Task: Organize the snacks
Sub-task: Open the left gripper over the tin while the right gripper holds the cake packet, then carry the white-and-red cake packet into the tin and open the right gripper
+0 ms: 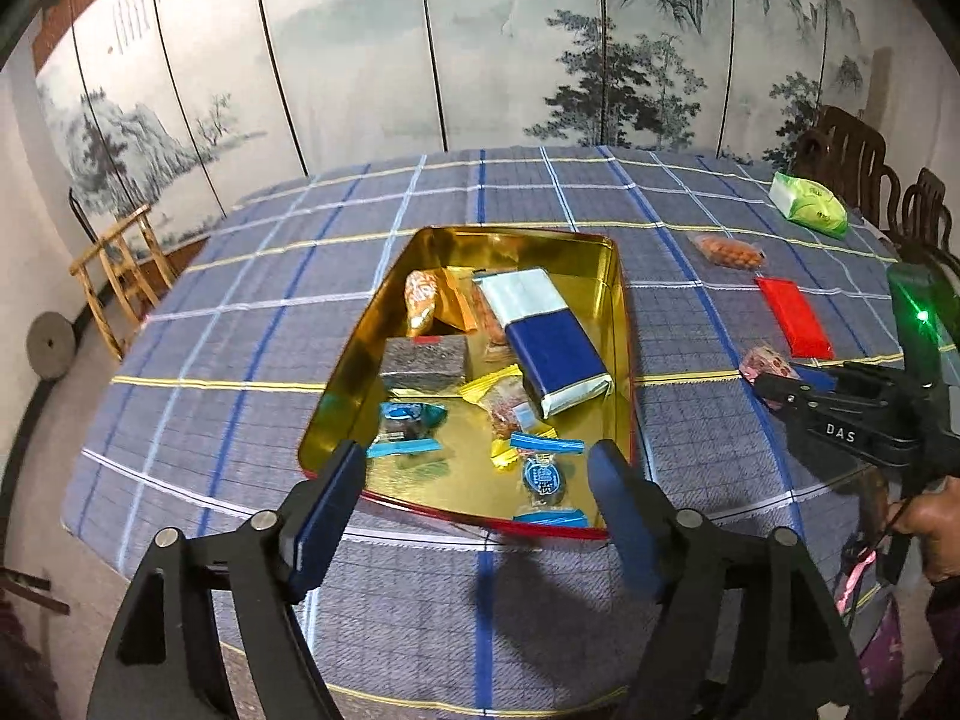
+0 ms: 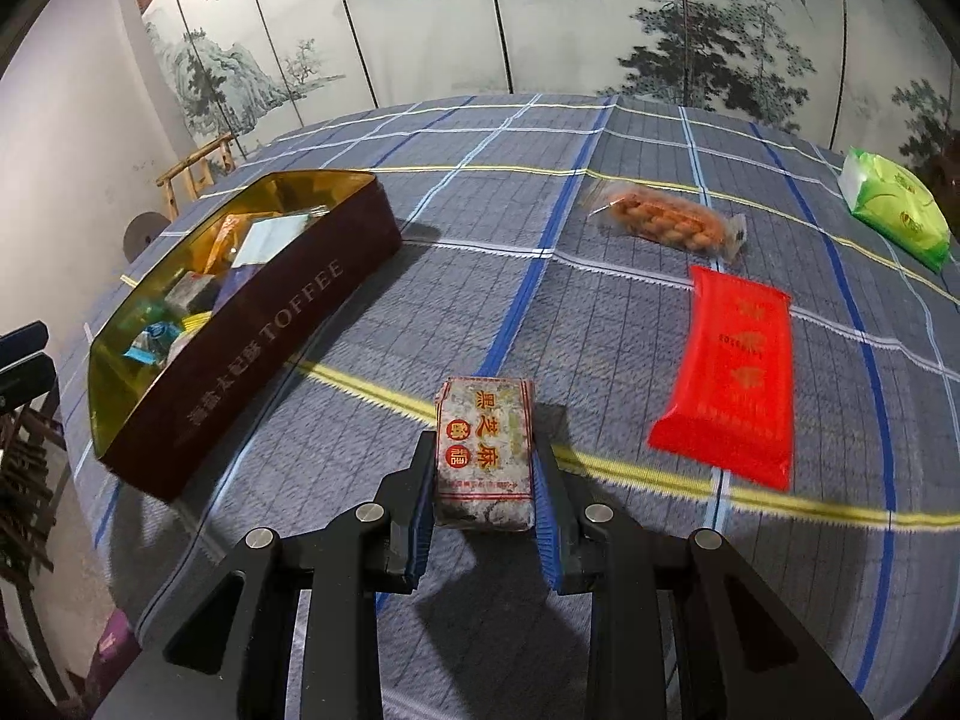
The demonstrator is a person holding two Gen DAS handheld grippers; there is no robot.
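Observation:
A gold-lined toffee tin stands on the checked cloth and holds several wrapped snacks, among them a blue and white pack and a blue-wrapped sweet. My left gripper hangs open over the tin's near edge with nothing between its fingers. My right gripper is shut on a grey sesame-cake pack, held a little above the cloth to the right of the tin. In the left wrist view that right gripper shows at the right edge with the pack in it.
A red pack, a clear bag of orange twists and a green and white bag lie on the cloth right of the tin. Dark chairs stand at the far right; a painted screen stands behind.

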